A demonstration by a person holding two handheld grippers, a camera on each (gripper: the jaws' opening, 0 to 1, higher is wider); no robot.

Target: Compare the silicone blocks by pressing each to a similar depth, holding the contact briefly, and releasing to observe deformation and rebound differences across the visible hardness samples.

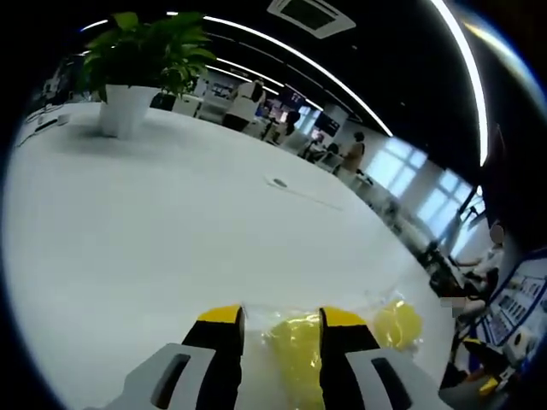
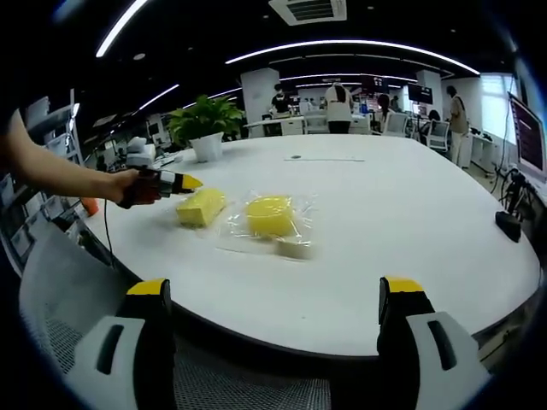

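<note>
Yellow rectangular silicone block (image 2: 202,206) on the white round desk (image 2: 410,222) sits clamped in the left claw (image 2: 182,182) — squeeze evenly, hold briefly — while the right claw (image 2: 275,301) hovers wide apart near the desk edge.

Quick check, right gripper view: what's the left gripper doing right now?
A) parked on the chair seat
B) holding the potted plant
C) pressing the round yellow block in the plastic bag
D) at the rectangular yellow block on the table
D: in the right gripper view the left gripper has its yellow-tipped jaws at the rectangular yellow block, while the round yellow block lies apart in its clear plastic bag.
</note>
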